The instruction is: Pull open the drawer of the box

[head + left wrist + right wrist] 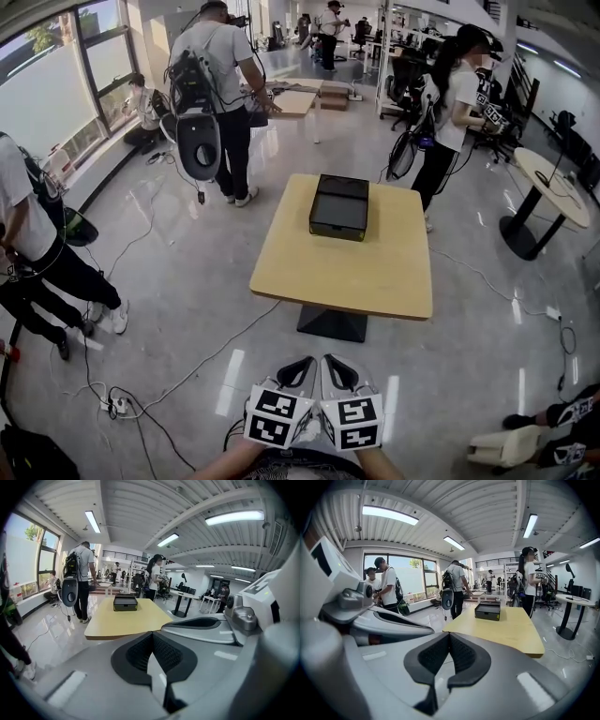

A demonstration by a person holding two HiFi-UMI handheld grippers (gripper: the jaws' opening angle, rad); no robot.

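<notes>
In the head view, your left gripper (302,367) and right gripper (336,366) sit side by side at the bottom edge, held close to your body. The box (339,206) lies well apart from both, on the far half of the tan table (347,267). Bare floor lies between the table and you.

In the left gripper view, your left claw's jaws are pressed together with nothing between them. The box stands far beyond the tips, slightly left. This view also shows the right gripper's body just beside the left one.

In the right gripper view, that claw is likewise pressed together and empty, with the box far ahead, slightly right. Only the head view shows the box lid from above.
</notes>
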